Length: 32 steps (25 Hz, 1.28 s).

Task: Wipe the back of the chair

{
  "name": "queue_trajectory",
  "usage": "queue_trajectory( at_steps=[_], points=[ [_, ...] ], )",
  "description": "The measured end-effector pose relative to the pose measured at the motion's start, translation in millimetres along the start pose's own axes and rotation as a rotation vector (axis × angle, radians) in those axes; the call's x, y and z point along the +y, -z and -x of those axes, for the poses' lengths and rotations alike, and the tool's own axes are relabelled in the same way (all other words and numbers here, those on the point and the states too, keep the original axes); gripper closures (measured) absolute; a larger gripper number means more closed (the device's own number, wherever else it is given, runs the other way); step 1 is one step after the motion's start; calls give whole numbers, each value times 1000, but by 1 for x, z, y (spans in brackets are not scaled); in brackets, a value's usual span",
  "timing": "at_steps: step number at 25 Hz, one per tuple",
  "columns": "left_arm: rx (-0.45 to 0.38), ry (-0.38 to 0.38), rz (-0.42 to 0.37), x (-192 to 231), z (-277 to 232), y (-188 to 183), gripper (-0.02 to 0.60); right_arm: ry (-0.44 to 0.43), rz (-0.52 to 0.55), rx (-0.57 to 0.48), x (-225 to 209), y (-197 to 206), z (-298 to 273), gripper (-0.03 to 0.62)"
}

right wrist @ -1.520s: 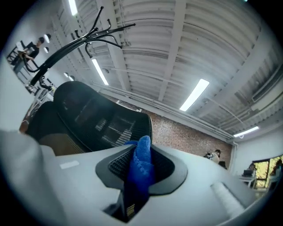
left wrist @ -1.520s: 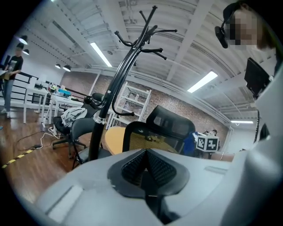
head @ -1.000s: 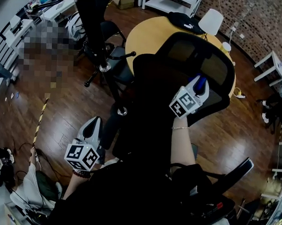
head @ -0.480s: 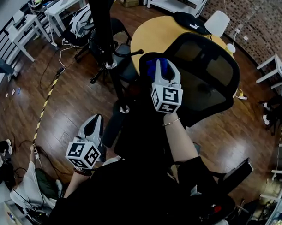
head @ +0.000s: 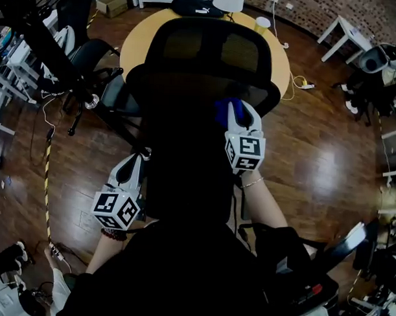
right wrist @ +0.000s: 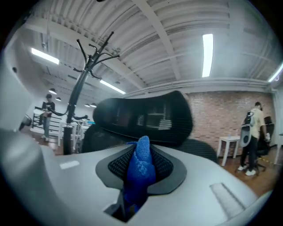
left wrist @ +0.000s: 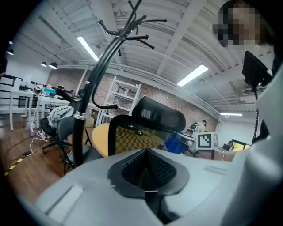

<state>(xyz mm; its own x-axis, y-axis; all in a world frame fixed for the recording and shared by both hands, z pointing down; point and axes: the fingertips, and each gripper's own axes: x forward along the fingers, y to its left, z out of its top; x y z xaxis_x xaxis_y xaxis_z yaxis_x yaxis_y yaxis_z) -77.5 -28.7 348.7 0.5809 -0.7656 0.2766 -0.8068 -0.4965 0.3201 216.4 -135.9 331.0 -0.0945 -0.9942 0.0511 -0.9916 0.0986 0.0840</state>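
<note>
The right hand-held gripper (head: 238,113) is gripping a blue cloth (right wrist: 140,164) tightly between its jaws, at the upper part of the black chair back (head: 186,128), just under the headrest (head: 208,47); the left hand-held gripper (head: 133,161) is hanging beside the left edge of the chair back, jaws pressed together on nothing; a round yellow counter (head: 136,45) is standing behind the chair.
</note>
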Motion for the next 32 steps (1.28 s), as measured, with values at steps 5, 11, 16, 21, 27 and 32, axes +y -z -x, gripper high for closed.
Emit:
queue_trajectory(
  at_steps=[5, 11, 16, 21, 27, 32],
  points=[
    [31, 37, -45, -45, -27, 6, 574, 355, -24, 35, -160, 17, 37, 516],
    [45, -38, 5, -52, -26, 14, 574, 354, 78, 1, -203, 4, 8, 516],
    [42, -127, 41, -34, -17, 17, 574, 416, 125, -61, -185, -5, 1, 528],
    [29, -152, 60, -22, -18, 14, 574, 390, 162, -95, -156, -5, -12, 523],
    [-11, -120, 86, 4, -5, 1, 574, 385, 113, -118, -113, 2, -39, 523],
    [-19, -148, 45, 45, 10, -11, 574, 499, 9, -150, -108, 3, -40, 530]
  ],
)
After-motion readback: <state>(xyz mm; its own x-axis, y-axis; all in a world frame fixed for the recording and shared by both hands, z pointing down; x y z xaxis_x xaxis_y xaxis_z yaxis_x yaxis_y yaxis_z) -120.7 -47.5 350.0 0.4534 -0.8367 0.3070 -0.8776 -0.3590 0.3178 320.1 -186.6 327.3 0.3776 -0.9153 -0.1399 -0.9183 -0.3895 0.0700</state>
